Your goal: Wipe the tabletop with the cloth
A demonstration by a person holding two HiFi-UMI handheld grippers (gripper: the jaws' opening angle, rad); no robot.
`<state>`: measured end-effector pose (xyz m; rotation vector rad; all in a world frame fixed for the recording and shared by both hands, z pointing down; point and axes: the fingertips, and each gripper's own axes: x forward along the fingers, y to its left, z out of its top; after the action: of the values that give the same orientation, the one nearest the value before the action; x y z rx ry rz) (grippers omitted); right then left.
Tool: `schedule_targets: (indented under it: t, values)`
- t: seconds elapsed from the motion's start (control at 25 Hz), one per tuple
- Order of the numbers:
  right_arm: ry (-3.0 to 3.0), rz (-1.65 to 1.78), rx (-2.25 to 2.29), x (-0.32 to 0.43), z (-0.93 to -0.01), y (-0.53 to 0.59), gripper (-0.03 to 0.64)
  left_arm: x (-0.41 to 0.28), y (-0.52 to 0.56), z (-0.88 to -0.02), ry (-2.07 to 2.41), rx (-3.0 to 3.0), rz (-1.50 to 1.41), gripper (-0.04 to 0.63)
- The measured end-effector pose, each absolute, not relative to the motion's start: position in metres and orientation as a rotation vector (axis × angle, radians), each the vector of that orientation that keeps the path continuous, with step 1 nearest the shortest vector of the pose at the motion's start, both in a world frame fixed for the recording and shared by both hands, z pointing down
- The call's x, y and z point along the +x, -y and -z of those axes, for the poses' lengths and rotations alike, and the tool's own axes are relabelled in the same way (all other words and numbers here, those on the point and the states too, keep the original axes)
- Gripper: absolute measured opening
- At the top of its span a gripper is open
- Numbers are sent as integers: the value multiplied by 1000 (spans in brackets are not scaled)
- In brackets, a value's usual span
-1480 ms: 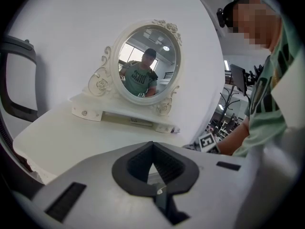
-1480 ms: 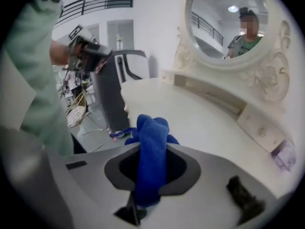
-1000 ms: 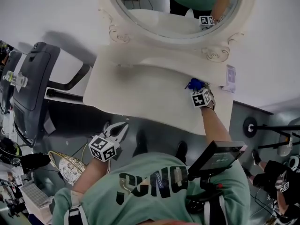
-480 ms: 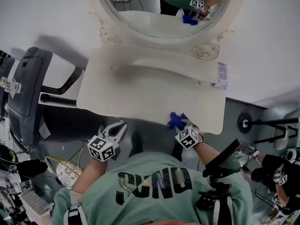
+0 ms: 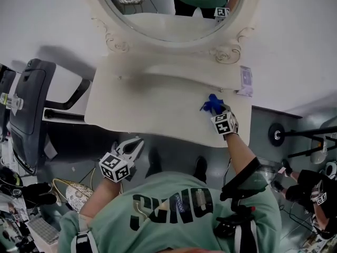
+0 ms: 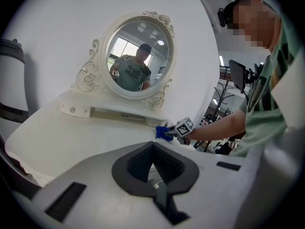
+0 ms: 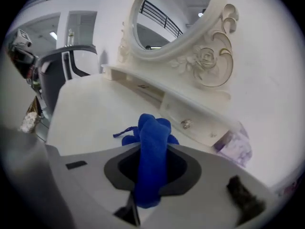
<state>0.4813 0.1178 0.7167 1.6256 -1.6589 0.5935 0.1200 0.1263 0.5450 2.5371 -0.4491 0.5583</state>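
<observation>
Jaws of the left gripper [image 5: 138, 143] are seen pressed together with nothing between them. It is held off the tabletop [image 5: 147, 107], in front of the front edge toward the left corner. Farther right, the jaws of the right gripper [image 5: 218, 110] are pinched on the blue cloth [image 5: 211, 103]. The cloth's free end is laid on the tabletop near the back right corner, just in front of the drawer shelf [image 5: 179, 70] under the oval mirror [image 5: 168, 15]. A purple packet [image 5: 245, 80] is seen at the right end of that shelf.
</observation>
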Motion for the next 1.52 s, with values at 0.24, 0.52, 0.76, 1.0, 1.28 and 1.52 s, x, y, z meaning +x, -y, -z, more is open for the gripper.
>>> schedule_targets:
  t: [0.24,0.52,0.76,1.0,1.28,1.52]
  values:
    - [1503,-542,1630,529,-729,-75,75,112,-127,-546,473,2530,-594,-3]
    - [1568,-576,1517,498,-729,-99,74,118,-124,-546,455,2539,-582,-3]
    - [1807,-571,1218,370,-727,-223,74,138,-127,-549,394,2542,-556,-3]
    - [1953,-646,1191,339,-721,-262,75,158,-131,-552,344,2544,-557,-3]
    - [1680,-551,1604,519,-704,-138,75,165,-139,-554,327,2543,-583,-3]
    - [1535,-539,1587,571,-719,-102,75,160,-137,-559,353,2532,-605,-3]
